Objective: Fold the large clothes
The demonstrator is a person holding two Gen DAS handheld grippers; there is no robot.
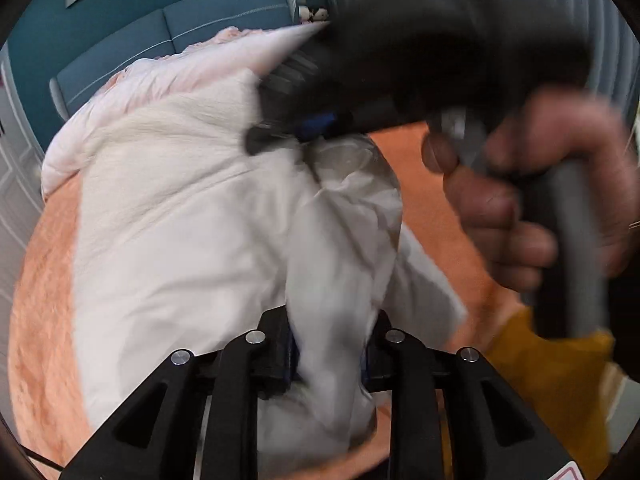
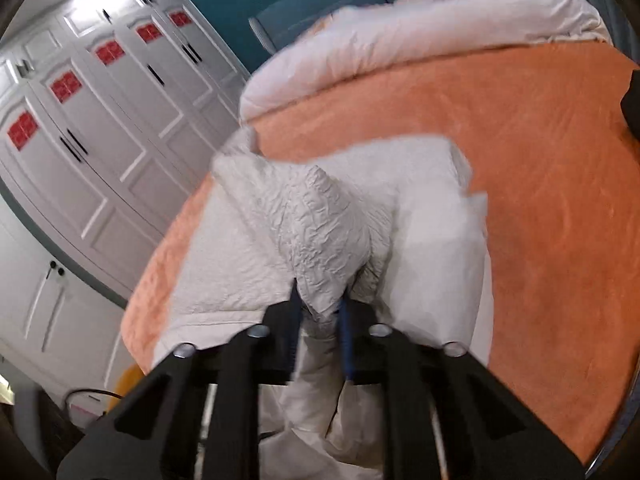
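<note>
A large white crinkled garment (image 1: 180, 240) lies spread on the orange bed cover (image 1: 44, 288). My left gripper (image 1: 330, 344) is shut on a bunched fold of the garment, which rises between its fingers. My right gripper (image 2: 320, 312) is shut on another bunched fold of the garment (image 2: 320, 224), held above the bed. In the left wrist view the right gripper (image 1: 280, 136) shows from the side, blurred, with the hand (image 1: 532, 200) on its handle, pinching the garment's upper part.
A white duvet (image 2: 400, 40) is piled at the head of the orange bed (image 2: 540, 200). A teal headboard (image 1: 180, 32) stands behind it. White wardrobe doors (image 2: 80, 120) stand to the left of the bed. A yellow cloth (image 1: 540, 360) shows at lower right.
</note>
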